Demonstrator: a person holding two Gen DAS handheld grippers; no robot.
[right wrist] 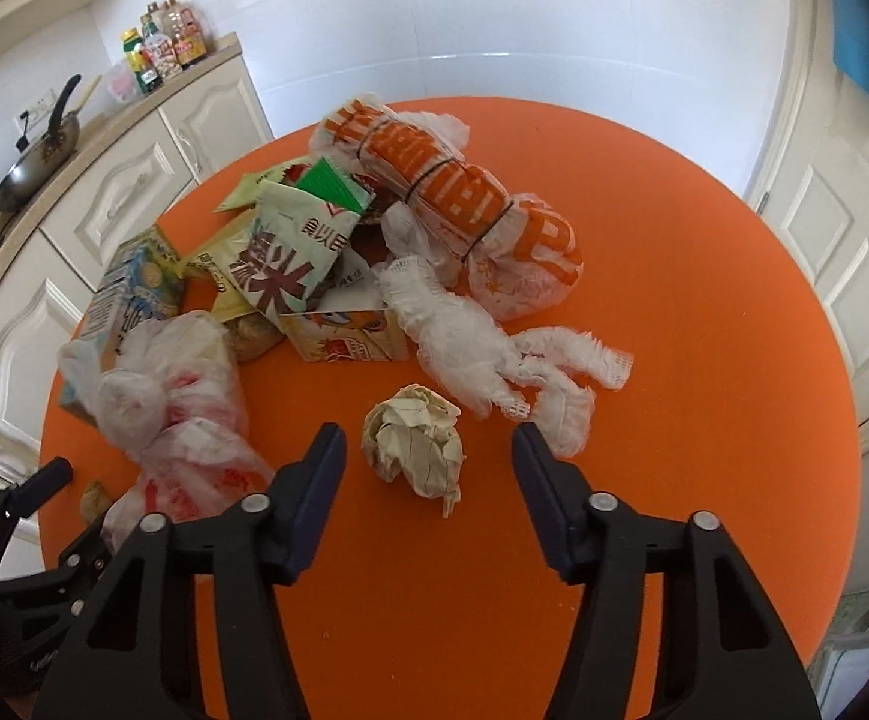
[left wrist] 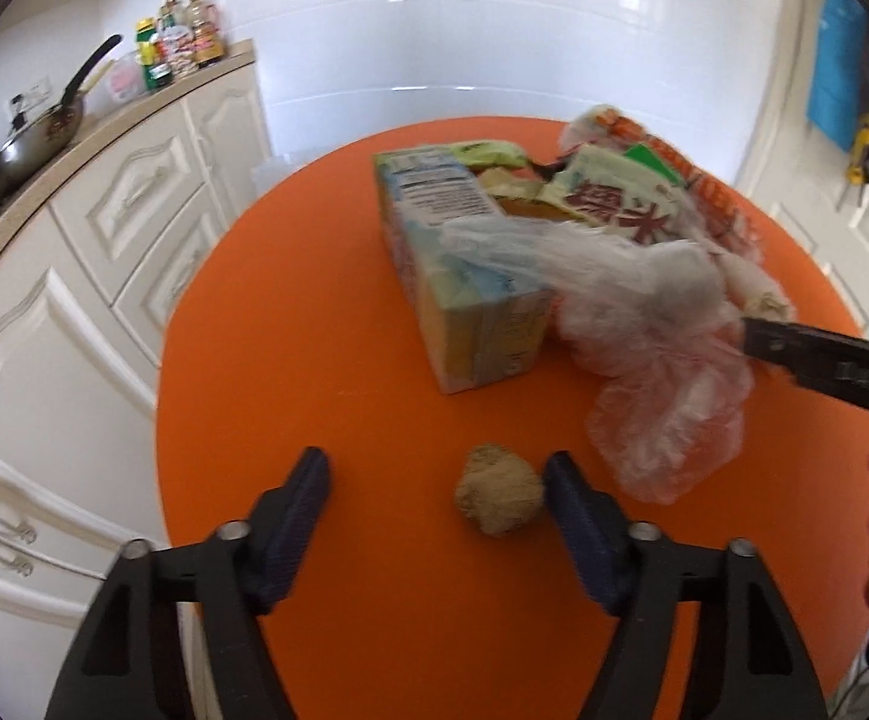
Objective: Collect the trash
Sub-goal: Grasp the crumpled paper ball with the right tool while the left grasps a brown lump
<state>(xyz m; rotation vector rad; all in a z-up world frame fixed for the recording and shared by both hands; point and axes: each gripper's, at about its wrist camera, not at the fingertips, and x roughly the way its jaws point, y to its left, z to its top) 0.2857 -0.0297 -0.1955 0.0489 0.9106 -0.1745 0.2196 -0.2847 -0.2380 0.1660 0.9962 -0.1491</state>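
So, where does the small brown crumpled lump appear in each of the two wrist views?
Left wrist view: the brown lump lies low in the centre, beside the right finger of the open left hand-held gripper.
Right wrist view: only a small part of it shows at the lower left edge, beside the plastic bag.
Shared landmark: the drink carton.

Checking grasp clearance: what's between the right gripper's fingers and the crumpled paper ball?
Nothing. In the right wrist view, only bare orange table separates the open right gripper from the crumpled paper ball, which sits between the fingers, touching neither.
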